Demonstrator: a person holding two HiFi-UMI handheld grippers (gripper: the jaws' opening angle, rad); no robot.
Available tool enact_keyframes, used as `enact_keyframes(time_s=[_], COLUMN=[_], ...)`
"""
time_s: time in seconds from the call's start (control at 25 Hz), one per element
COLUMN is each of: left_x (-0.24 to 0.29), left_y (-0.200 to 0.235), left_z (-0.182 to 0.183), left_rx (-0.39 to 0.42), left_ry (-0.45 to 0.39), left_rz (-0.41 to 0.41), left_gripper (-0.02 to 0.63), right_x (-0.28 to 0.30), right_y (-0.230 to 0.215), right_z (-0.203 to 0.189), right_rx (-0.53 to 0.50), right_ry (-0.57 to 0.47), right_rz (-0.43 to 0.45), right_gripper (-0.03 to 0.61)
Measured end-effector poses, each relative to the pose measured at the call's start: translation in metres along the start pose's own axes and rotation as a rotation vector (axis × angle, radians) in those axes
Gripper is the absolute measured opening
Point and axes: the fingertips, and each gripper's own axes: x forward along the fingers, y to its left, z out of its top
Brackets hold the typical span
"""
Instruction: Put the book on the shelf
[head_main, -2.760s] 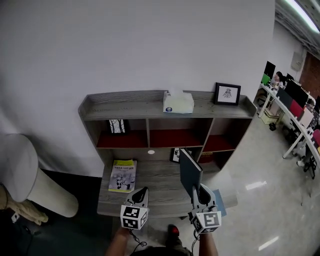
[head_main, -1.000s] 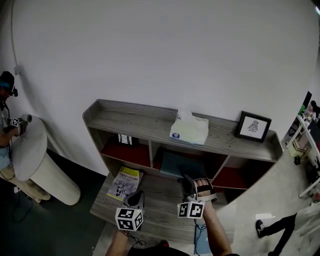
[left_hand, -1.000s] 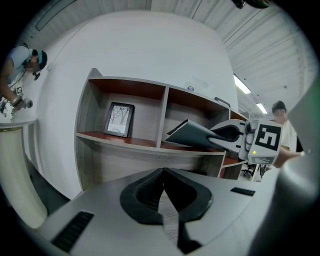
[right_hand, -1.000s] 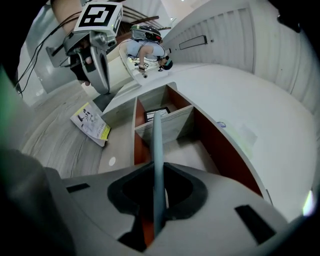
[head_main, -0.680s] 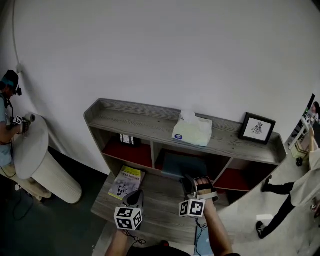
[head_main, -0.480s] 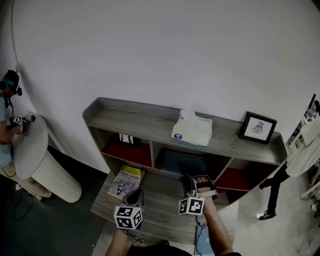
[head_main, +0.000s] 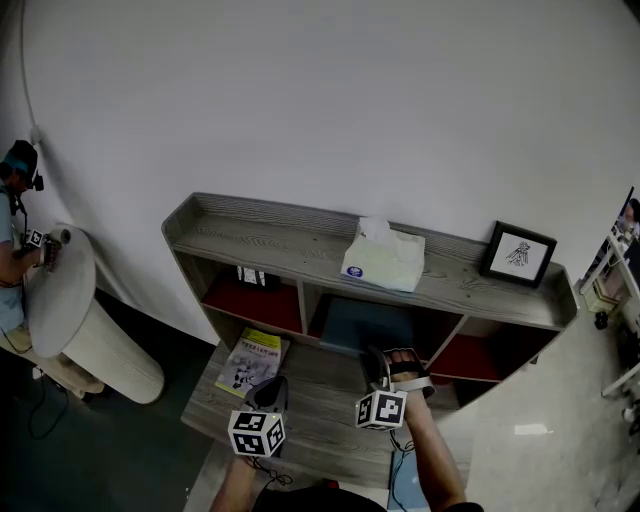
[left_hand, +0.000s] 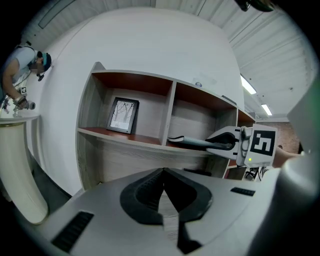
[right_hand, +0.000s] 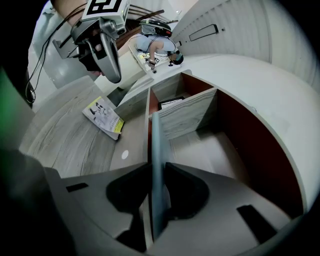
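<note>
**Q:** Slate-blue thing, that's the book (head_main: 365, 325)?

**A:** Yep. Plain dark cover, thin, no print I can make out.

**Q:** Where's it at?

**A:** Mid compartment of the shelf (head_main: 300, 240) (3 compartments, red floors). It lies level, mostly inside, near edge poking out.

**Q:** Grippers?

**A:** 2. The right gripper (head_main: 378, 360) has that near edge between its jaws. They've just been easing apart, but the pads look close on both faces. The left gripper (head_main: 267, 388) hangs over the desk (head_main: 310, 425), jaws pressed together, nothing btw them.

**Q:** Rest, counted?

**A:** 2 books incl. the yellow booklet (head_main: 250, 362) flat on the desk. 1 tissue box (head_main: 382, 258) on top. 2 pics: a framed pic (head_main: 517, 254) top right, and a second framed pic (left_hand: 122, 115) in the left compartment.
</note>
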Motion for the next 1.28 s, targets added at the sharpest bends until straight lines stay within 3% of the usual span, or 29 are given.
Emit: enact_keyframes(time_s=[0.16, 0.44, 0.76, 0.92, 1.28], left_x=[0.002, 0.002, -0.002, -0.006, -0.028], left_y=[-0.003, -0.001, 0.003, 0.004, 0.01], left_z=[-0.001, -0.008, -0.009, -0.01, 0.003], left_rx=[0.001, -0.016, -0.022, -0.016, 0.028], left_ry=[0.006, 0.021, 0.02, 0.019, 0.0], left_rz=[-0.006, -0.011, -0.012, -0.02, -0.058], left_gripper=[0.006, 0.006, 0.006, 0.006, 0.006], right_x=[0.005, 0.008, 0.005, -0.005, -0.049], right_y=[0.013, 0.01, 0.015, 0.008, -0.014], right_z=[-0.005, -0.008, -0.014, -0.009, 0.019], right_rx=[0.021, 0.015, 0.055, 0.103, 0.341], right_ry=[0.015, 0.011, 0.042, 0.038, 0.006], right_rz=[0.075, 0.024, 0.029, -0.013, -0.086], right_gripper=[0.157, 0.201, 0.229, 0.229, 0.229])
